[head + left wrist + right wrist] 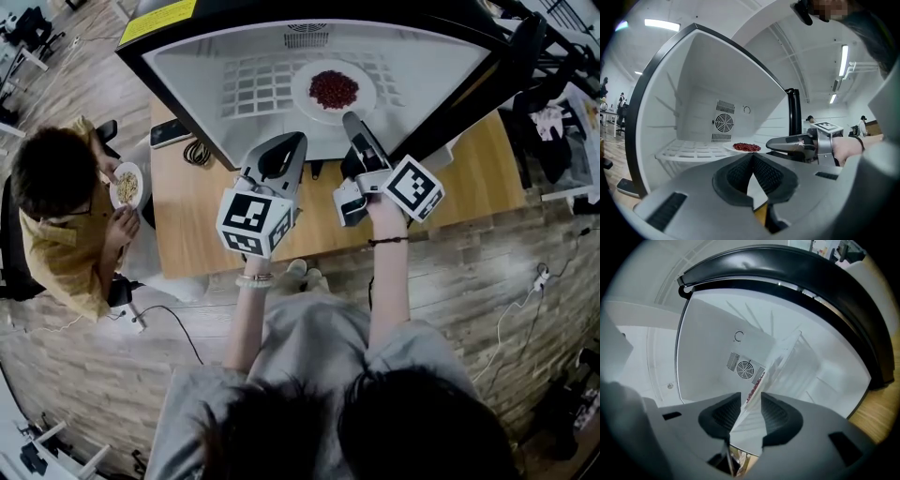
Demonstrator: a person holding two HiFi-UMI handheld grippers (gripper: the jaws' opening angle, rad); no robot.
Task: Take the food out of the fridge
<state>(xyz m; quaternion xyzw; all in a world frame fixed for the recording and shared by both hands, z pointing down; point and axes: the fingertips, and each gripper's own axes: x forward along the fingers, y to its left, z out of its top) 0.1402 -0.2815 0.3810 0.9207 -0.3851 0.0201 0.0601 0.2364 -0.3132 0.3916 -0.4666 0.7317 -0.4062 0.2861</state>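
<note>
An open fridge [187, 75] with a white inside stands on the wooden table. On its wire shelf [253, 89] sits a white plate [302, 94] of red food [334, 89]. My right gripper [352, 120] reaches into the fridge, rolled on its side, and its tips are at the plate's near rim. In the right gripper view its jaws [751, 401] stand open, with the plate's edge [783, 352] and the food [755, 383] seen through the gap. My left gripper [292, 142] hovers at the fridge mouth, left of the plate, with its tips [751, 158] together and nothing held.
A seated person [56, 206] eats from a small plate left of the table. A black device [171, 133] and a coiled cable [197, 152] lie on the table [469, 178] by the fridge's left side. A fan vent [724, 123] sits in the fridge's back wall.
</note>
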